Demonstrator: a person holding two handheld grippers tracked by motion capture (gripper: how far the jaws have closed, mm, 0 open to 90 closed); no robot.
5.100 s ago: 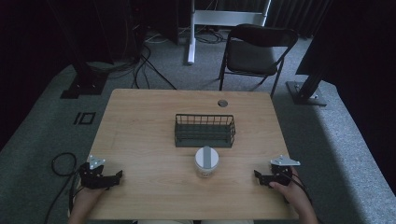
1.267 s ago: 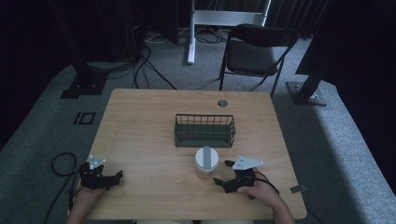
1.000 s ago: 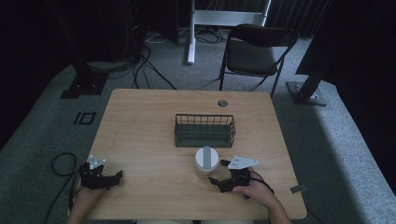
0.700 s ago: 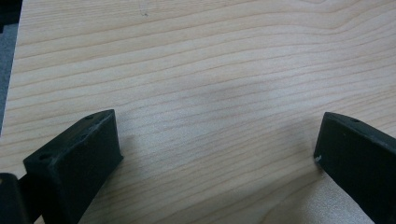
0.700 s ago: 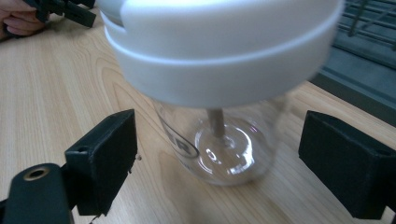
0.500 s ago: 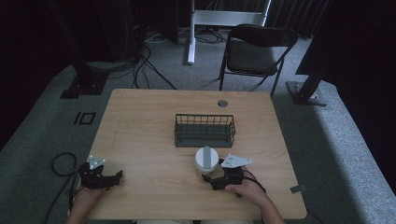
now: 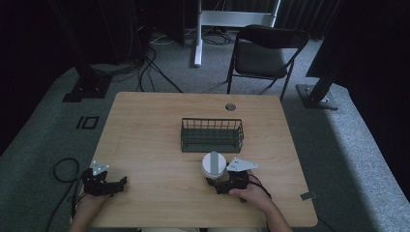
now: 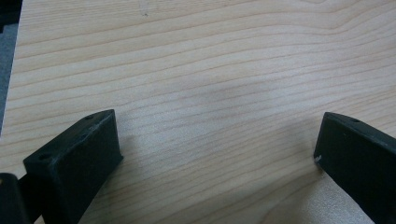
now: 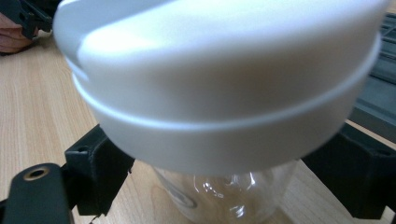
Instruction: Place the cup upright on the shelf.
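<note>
A: Where was the jar (image 7: pixel 213 164)?
B: On the table (image 7: pixel 145 140), toward the near edge, right of the middle, just in front of the wire basket (image 7: pixel 212 136). Clear body, white lid (image 9: pixel 219 79), upright.

A: Right gripper (image 7: pixel 218 183)?
B: At the jar, one jaw on each side of the clear body below the lid. They looked spread, gap visible on both sides in the right gripper view, so not squeezing yet, as far as I could tell.

A: Left gripper (image 7: pixel 118 183)?
B: Near the front left corner, jaws wide apart over bare wood, holding nothing.

A: Progress?
B: Early. Reach looked done, jar bracketed. Clamping, lifting and moving it were all left, likely into the basket, which held nothing visible.
</note>
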